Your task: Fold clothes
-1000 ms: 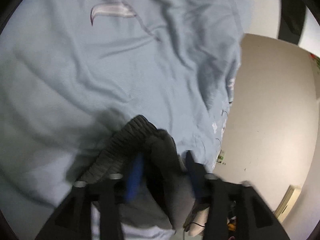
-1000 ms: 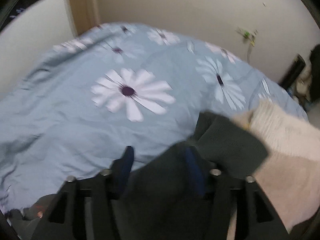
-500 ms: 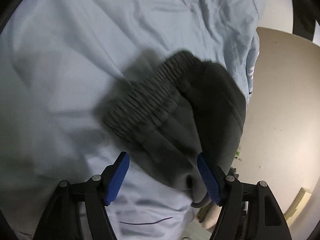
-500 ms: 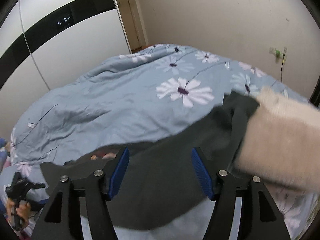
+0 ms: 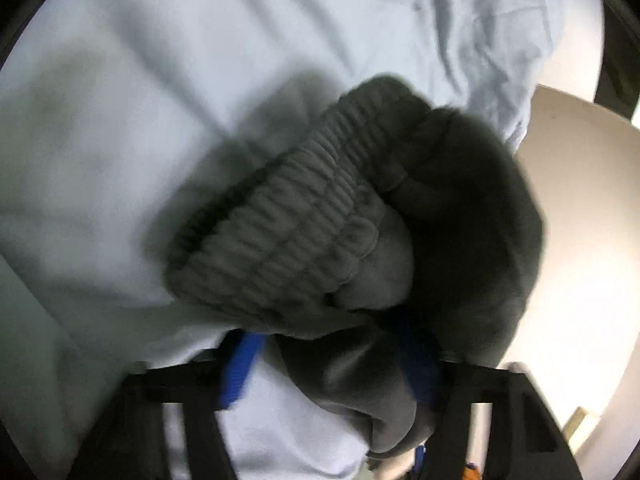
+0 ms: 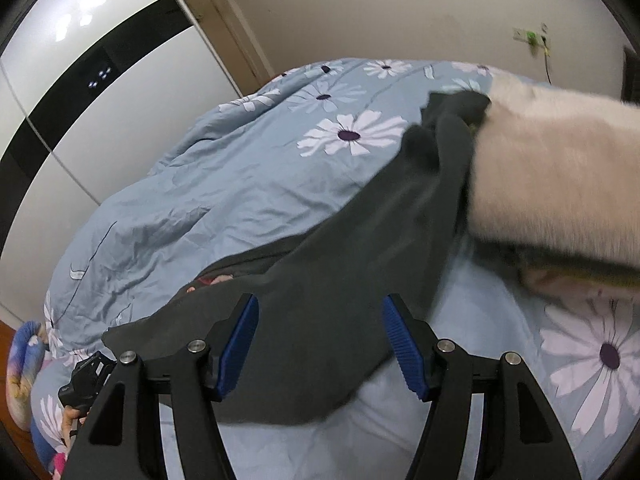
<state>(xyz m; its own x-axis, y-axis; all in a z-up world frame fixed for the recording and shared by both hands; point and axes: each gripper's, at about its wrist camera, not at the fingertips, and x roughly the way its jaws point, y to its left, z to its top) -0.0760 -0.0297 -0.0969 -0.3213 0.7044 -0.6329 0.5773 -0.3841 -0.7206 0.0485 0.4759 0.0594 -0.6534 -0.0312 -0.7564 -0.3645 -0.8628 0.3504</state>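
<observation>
A dark grey garment with a ribbed elastic waistband (image 5: 304,232) lies bunched on the pale blue bedcover (image 5: 160,80). My left gripper (image 5: 328,364) has its jaws apart, and the bunched cloth hangs over and between the blue pads (image 5: 240,368). In the right wrist view the same garment (image 6: 340,280) stretches flat across the flowered duvet (image 6: 240,168). My right gripper (image 6: 320,344) is open just above the cloth and holds nothing. A cream fleece sleeve (image 6: 560,168) reaches in from the right over the garment's far end.
A white wardrobe with a black band (image 6: 80,92) stands left of the bed. A beige wall with a socket (image 6: 532,36) is behind it. A beige wall or floor area (image 5: 580,240) borders the bed on the right. A hand with a dark device (image 6: 84,376) shows lower left.
Both grippers opened and let go of the dark garment. The left gripper has since moved in closer, so the bunched waistband now covers its pads. The right view rose slightly.
</observation>
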